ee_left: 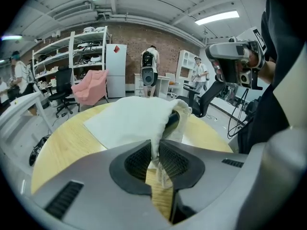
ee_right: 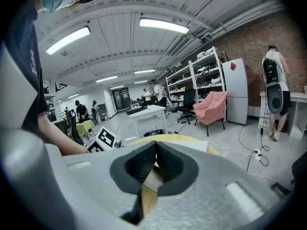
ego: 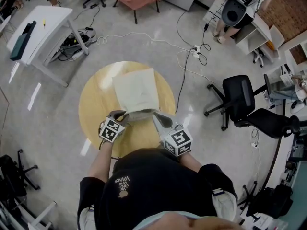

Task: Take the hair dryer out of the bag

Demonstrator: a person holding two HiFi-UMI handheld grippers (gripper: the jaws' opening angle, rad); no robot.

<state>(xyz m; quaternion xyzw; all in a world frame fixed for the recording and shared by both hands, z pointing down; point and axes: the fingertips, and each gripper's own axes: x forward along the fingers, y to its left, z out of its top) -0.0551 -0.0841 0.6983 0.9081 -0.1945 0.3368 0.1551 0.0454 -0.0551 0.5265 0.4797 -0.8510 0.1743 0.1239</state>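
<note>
Black "VANS" shirt (ego: pixel 163 181) by cream bag (ego: pixel 136 87)

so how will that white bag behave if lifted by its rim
Probably floppy: the cloth bag creases where the left gripper pinches its rim. Likely to sag around the hair dryer inside. Unlikely to roll: it lies flat on the table.

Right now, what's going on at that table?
A person works a gripper in each hand at a round table. The left gripper pinches the mouth rim of a white bag. The right gripper is shut, seemingly on the rim's other side. A dark thing, likely the dryer, shows inside, not yet out.
</note>
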